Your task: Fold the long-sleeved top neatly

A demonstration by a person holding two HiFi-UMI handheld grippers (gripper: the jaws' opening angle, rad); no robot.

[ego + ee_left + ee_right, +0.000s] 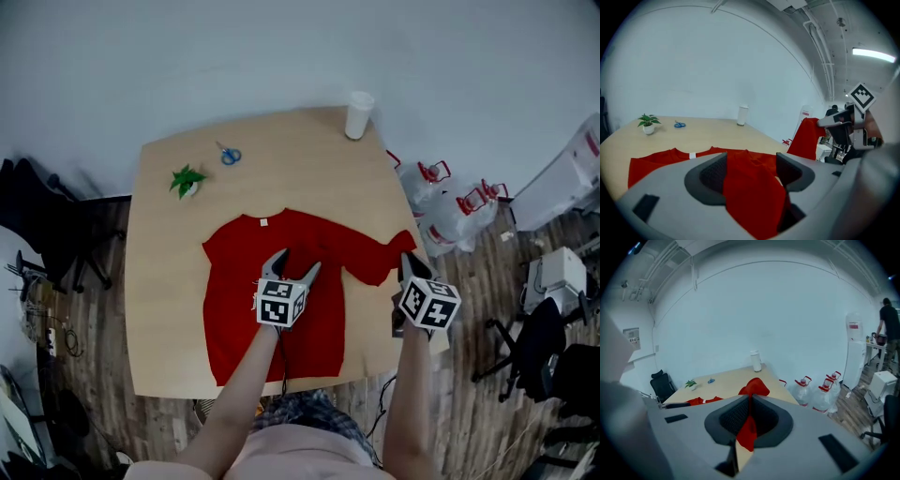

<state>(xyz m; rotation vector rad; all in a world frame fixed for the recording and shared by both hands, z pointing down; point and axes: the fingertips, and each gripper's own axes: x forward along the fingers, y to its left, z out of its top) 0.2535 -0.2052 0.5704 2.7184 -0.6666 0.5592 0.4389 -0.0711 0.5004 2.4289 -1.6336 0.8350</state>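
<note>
A red long-sleeved top (272,328) lies flat on the wooden table (169,309), collar away from me. Its right sleeve (375,255) stretches toward the table's right edge. My right gripper (405,258) is shut on the sleeve's end and holds it off the table; the red cloth (754,387) sticks out past the closed pads (738,416). My left gripper (296,262) hovers over the middle of the top with its jaws wide apart. Red fabric (750,187) shows in that gap, with no pad pressing on it. From the left gripper view, the lifted sleeve (806,138) hangs at the right.
A small potted plant (187,181) and blue scissors (230,155) sit at the table's far left. A white cup (358,114) stands at the far edge. Water jugs (441,202) are on the floor to the right, black chairs (47,225) to the left. A person (888,329) stands far right.
</note>
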